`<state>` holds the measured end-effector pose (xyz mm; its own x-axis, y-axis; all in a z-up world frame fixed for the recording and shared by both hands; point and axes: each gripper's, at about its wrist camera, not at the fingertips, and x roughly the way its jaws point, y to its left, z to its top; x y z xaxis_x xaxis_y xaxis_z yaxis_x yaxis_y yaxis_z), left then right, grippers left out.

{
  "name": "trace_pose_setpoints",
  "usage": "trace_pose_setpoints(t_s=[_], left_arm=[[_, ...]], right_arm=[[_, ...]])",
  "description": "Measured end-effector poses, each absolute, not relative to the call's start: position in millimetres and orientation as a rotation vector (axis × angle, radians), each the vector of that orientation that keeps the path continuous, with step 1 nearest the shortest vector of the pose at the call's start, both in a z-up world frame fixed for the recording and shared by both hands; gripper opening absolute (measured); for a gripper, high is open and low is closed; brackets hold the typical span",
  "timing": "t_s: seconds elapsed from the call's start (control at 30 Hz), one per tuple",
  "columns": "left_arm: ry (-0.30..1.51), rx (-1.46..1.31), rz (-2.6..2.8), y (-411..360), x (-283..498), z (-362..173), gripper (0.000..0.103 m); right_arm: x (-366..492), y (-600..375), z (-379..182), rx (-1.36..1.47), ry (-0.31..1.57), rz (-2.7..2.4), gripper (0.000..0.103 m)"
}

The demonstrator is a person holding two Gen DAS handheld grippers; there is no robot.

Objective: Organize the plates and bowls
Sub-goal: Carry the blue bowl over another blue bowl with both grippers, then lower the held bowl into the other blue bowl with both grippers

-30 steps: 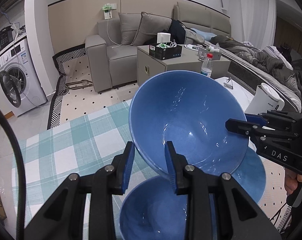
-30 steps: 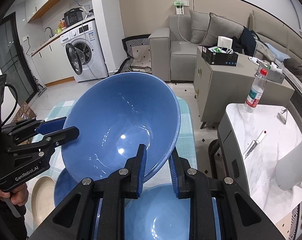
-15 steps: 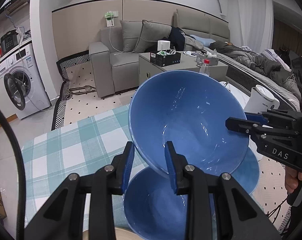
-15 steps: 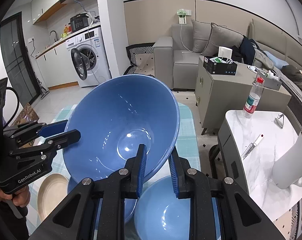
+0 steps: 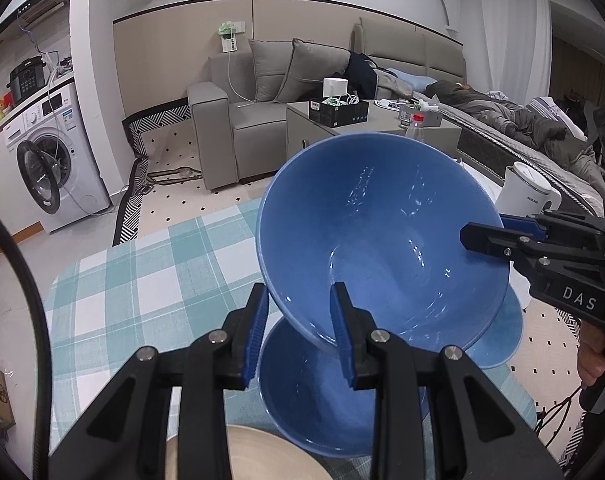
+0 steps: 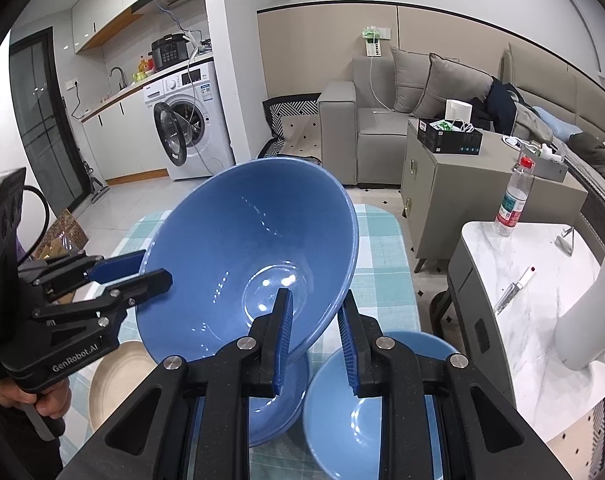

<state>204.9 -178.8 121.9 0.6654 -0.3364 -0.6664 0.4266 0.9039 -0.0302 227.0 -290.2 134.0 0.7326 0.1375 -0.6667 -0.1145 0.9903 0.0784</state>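
Observation:
A large blue bowl [image 5: 382, 232] [image 6: 254, 248] hangs in the air above the checked table, held by both grippers on opposite sides of its rim. My left gripper [image 5: 298, 312] is shut on the near rim; it also shows in the right wrist view [image 6: 142, 272]. My right gripper [image 6: 314, 320] is shut on the other rim; it also shows in the left wrist view [image 5: 486, 232]. Below lie a second blue bowl [image 5: 322, 392] [image 6: 274, 404], a lighter blue bowl [image 6: 366, 396] [image 5: 502, 332] and a beige plate [image 5: 262, 456] [image 6: 118, 380].
The table has a teal checked cloth [image 5: 142, 280] [image 6: 382, 248]. A white kettle [image 6: 586, 320] [image 5: 528, 192], a knife [image 6: 514, 288] and a water bottle [image 6: 514, 196] are on a marble counter at the right. A grey sofa [image 5: 242, 120] and washing machine [image 5: 50, 168] stand beyond.
Both grippers have lifted the large blue bowl higher above the table. More of the dishes beneath it and the beige plate have come into view.

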Motion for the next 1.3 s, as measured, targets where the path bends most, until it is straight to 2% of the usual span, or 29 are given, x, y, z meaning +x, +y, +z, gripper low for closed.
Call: trace_pose_setpoints(t_s=[1.3], left_arm=[[0.766,0.124,-0.375,-146,177,82,0.030]], right_arm=[[195,-258,77,0.123,0.751,0.185,0.024]])
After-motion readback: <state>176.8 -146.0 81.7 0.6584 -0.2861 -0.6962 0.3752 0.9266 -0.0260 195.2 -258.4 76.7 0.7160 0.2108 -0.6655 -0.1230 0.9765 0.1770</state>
